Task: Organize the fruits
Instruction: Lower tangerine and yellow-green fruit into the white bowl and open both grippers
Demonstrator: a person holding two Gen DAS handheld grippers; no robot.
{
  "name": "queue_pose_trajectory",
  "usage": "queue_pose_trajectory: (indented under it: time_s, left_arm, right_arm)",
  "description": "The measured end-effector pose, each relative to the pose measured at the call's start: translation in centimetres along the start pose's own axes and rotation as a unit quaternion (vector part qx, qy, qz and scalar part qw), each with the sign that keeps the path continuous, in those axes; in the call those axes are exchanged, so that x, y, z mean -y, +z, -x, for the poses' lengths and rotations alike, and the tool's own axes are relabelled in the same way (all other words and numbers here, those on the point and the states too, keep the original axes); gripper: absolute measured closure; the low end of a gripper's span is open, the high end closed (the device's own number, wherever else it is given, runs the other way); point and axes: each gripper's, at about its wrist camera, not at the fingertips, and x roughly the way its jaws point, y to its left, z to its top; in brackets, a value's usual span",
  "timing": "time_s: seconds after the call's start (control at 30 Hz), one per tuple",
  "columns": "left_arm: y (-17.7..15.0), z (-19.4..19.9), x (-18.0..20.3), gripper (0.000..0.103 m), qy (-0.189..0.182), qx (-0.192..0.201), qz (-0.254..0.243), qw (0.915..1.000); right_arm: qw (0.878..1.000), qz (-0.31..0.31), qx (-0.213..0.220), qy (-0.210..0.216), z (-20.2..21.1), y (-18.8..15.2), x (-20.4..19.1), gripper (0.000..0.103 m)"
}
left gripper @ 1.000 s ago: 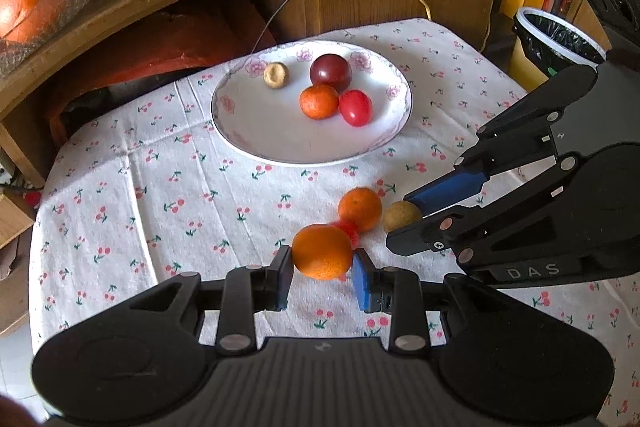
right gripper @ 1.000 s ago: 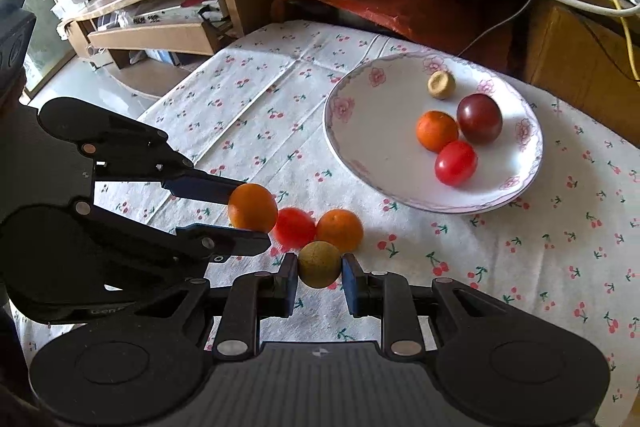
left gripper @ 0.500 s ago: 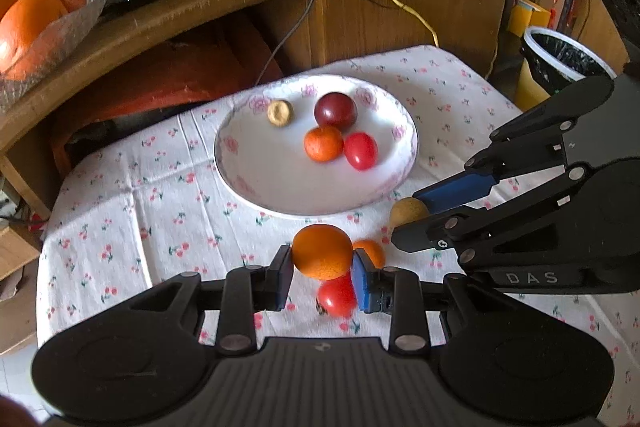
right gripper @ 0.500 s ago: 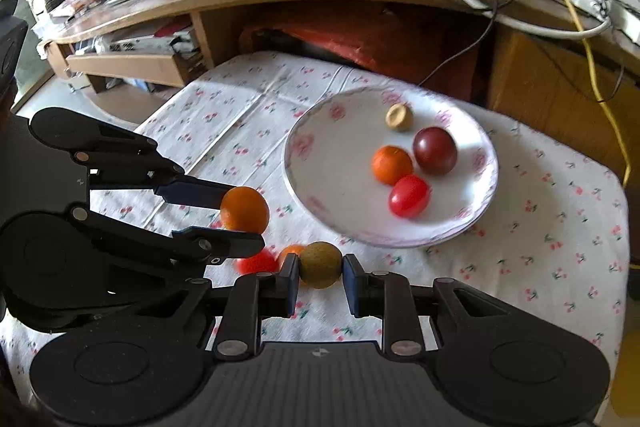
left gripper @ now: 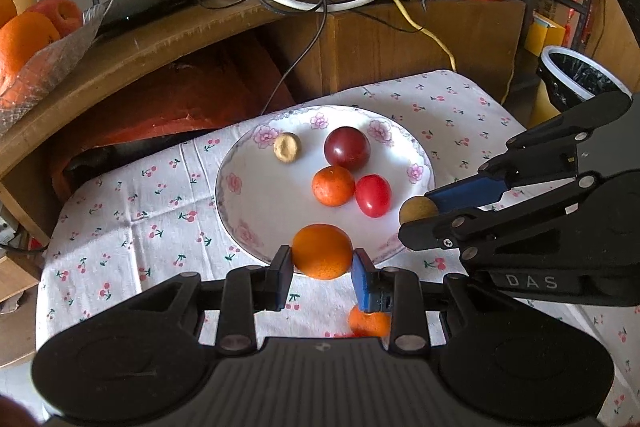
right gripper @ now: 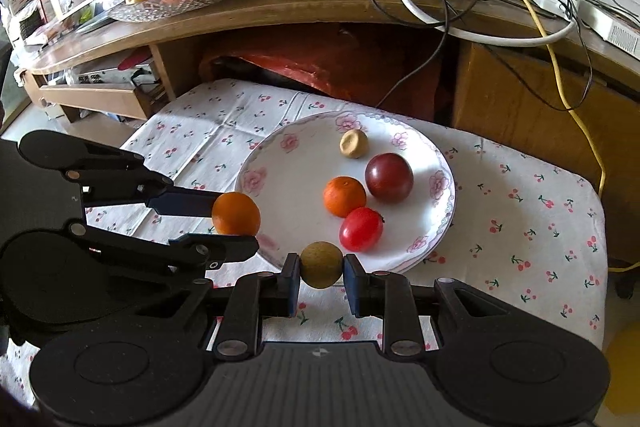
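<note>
Left tool (left gripper: 322, 269) grips a mandarin (left gripper: 322, 256), right tool (right gripper: 322, 275) a longan (right gripper: 321, 264); released high, either could roll off the plate (left gripper: 240, 203).

Both fruits lifted off the cloth, orange (left gripper: 322, 255) and brown fruit (right gripper: 322, 264) now over the plate (right gripper: 436, 227) rim

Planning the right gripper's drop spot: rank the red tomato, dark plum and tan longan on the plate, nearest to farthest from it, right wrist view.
From the right gripper:
1. Red tomato, plate's near edge.
2. Dark plum, mid-plate, right.
3. Tan longan, far side.
</note>
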Motion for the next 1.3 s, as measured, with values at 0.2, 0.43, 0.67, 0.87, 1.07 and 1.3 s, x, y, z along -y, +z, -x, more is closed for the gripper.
queue_pose_trajectory:
  time_s: [0.2, 0.43, 0.67, 0.87, 1.07, 1.3]
  left_arm:
    - [0.2, -1.2, -0.3, 0.064, 0.0, -0.006, 0.009, 0.9999]
    - [0.1, -2.1, -0.6, 0.064, 0.003, -0.01, 0.017, 0.9998]
    - [0.2, -2.4, -0.8, 0.065, 0.009, -0.007, 0.019, 0.9998]
    - [0.3, -2.5, -0.7, 0.065, 0.011, -0.006, 0.019, 0.9997]
    - [0.3, -2.5, -0.7, 0.064, 0.012, -0.006, 0.018, 0.9997]
    - [0.3, -2.6, -0.6, 0.063, 0.013, -0.006, 0.018, 0.9997]
  right_arm:
    - [1.0, -0.008, -0.001, -0.002, -1.0, 0.2, 0.6, 0.082]
    - [1.0, -0.014, -0.002, -0.003, -1.8, 0.3, 1.0, 0.081]
    - [1.0, -0.01, 0.003, -0.01, -2.2, 0.5, 0.9, 0.08]
    - [1.0, -0.011, 0.005, -0.016, -2.2, 0.6, 1.0, 0.079]
    - [1.0, -0.01, 0.006, -0.02, -2.2, 0.5, 1.0, 0.079]
    - [1.0, -0.011, 0.007, -0.022, -2.2, 0.5, 0.9, 0.079]
